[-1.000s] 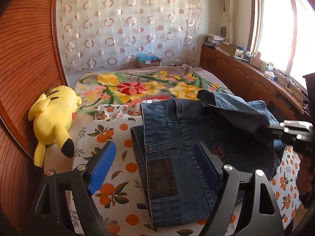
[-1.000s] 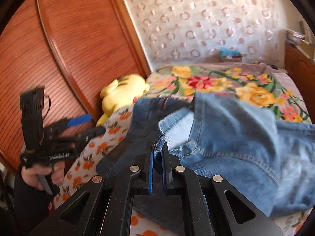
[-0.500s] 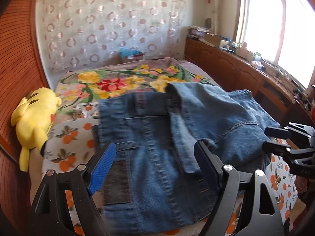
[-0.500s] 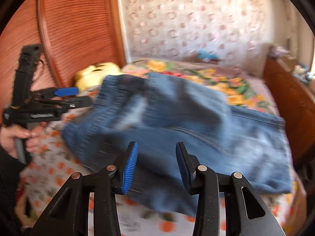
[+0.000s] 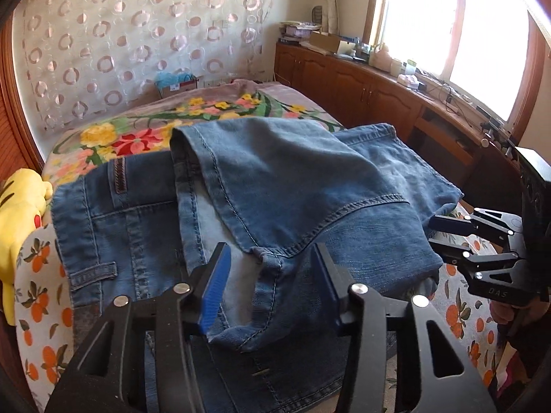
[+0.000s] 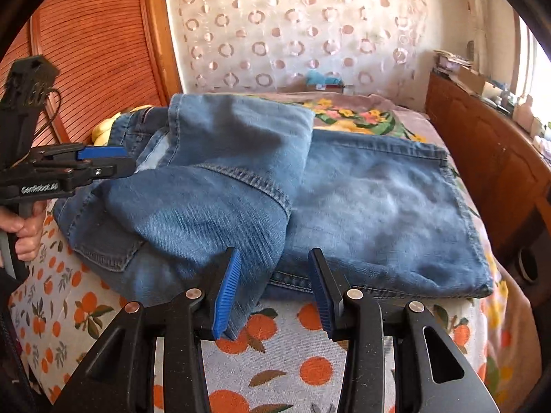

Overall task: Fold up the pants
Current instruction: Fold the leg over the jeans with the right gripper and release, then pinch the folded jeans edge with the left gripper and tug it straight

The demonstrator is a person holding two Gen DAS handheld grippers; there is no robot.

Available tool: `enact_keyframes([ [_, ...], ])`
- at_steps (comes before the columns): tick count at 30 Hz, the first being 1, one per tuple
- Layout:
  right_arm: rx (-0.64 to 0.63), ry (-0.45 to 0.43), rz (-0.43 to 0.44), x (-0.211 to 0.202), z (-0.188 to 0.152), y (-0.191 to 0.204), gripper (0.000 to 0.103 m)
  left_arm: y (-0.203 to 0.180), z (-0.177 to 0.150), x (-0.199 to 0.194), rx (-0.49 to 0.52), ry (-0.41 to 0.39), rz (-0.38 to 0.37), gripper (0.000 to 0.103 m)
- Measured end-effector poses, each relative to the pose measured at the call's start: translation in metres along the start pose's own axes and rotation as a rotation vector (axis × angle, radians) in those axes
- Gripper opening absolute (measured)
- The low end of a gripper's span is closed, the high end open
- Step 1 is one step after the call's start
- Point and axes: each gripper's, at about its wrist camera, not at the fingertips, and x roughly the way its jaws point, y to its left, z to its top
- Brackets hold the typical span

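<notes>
Blue jeans (image 5: 292, 186) lie on the bed with one leg folded across the other and a seam fold on top. My left gripper (image 5: 272, 285) hovers low over the near edge, its jaws closing with the denim fold lying between them, the pads not pressing on it. In the right wrist view the jeans (image 6: 372, 206) spread across the orange-print cover (image 6: 275, 361). My right gripper (image 6: 275, 292) stands open at their near hem, with a denim corner against its left pad. The left gripper (image 6: 117, 163) also shows at the left, the right gripper (image 5: 437, 234) at the right.
A yellow plush toy (image 5: 20, 213) lies at the bed's left edge beside a wooden wardrobe (image 6: 86, 51). Low wooden cabinets (image 5: 378, 96) with clutter run under the window on the right. A floral blanket (image 5: 137, 137) and a small box (image 5: 175, 84) sit toward the curtained wall.
The right gripper opened and let go of the pant leg, which now lies folded over the jeans. Both grippers came down toward the near edge. The left jaws have narrowed.
</notes>
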Motion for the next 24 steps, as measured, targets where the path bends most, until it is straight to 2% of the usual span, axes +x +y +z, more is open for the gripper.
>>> enact_keyframes([
  [5, -0.037, 0.037, -0.013, 0.01, -0.006, 0.002, 0.042, -0.001, 0.0, 0.01, -0.011, 0.036, -0.017, 0.032],
  [14, 0.011, 0.027, 0.016, 0.006, -0.01, -0.006, 0.042, -0.003, -0.005, 0.04, -0.042, 0.131, 0.011, 0.032],
  [17, 0.023, 0.03, 0.015, 0.008, -0.01, -0.006, 0.042, -0.006, -0.009, 0.039, -0.041, 0.118, 0.008, 0.031],
  [19, 0.023, 0.029, 0.012, 0.009, -0.01, -0.006, 0.042, -0.01, -0.011, 0.036, -0.027, 0.109, -0.006, 0.018],
  [21, 0.027, 0.028, 0.009, 0.01, -0.01, -0.007, 0.042, -0.013, -0.012, 0.028, -0.007, 0.084, 0.004, 0.011],
  [24, 0.03, 0.015, -0.037, 0.007, -0.011, -0.007, 0.042, -0.009, -0.012, 0.002, -0.015, 0.02, 0.01, 0.008],
])
